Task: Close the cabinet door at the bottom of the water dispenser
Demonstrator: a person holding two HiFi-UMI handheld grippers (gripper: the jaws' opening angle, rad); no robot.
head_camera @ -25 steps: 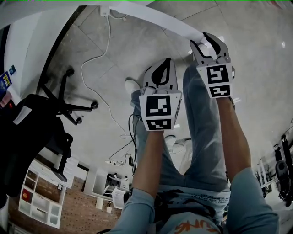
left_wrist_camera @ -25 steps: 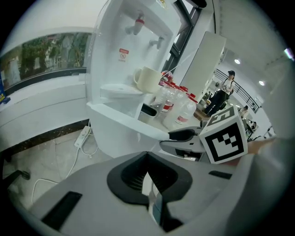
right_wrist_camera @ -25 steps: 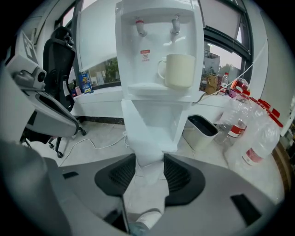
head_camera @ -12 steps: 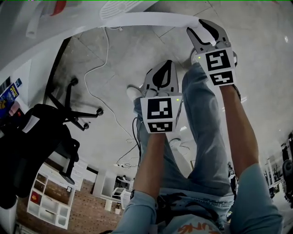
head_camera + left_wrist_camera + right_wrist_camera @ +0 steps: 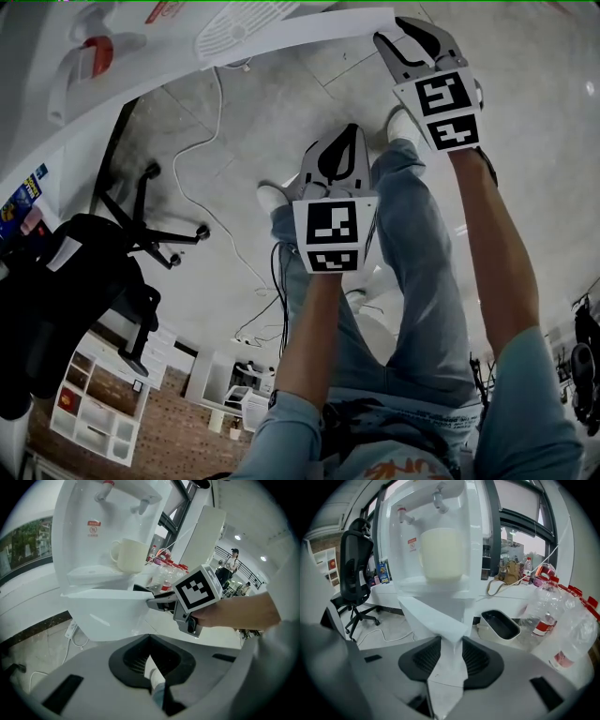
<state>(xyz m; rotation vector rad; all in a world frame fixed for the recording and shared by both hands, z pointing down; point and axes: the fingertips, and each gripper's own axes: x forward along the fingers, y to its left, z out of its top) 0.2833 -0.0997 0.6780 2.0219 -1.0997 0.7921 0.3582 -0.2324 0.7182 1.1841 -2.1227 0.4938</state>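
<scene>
The white cabinet door (image 5: 309, 23) stands ajar beneath the water dispenser (image 5: 94, 56). My right gripper (image 5: 398, 33) is at the door's free edge. In the right gripper view the door (image 5: 436, 616) fills the gap of the right gripper (image 5: 449, 639), whose jaws are closing with both pads against it. The left gripper (image 5: 349, 128) hangs lower, over the person's legs, shut and holding nothing. In the left gripper view the left gripper (image 5: 150, 644) points at the door's face (image 5: 108, 611), apart from it, and the right gripper (image 5: 154, 603) shows at the edge. A cream mug (image 5: 443, 552) sits under the taps.
A black office chair (image 5: 66, 272) stands at the left and a white cable (image 5: 187, 169) runs over the tiled floor. Several plastic bottles (image 5: 562, 620) and a black tray (image 5: 501, 624) lie right of the dispenser. The person's legs (image 5: 412, 272) are below the grippers.
My right gripper has moved toward the top of the head view along with the door's edge. More of the dispenser has come into view. The left gripper has shifted only a little.
</scene>
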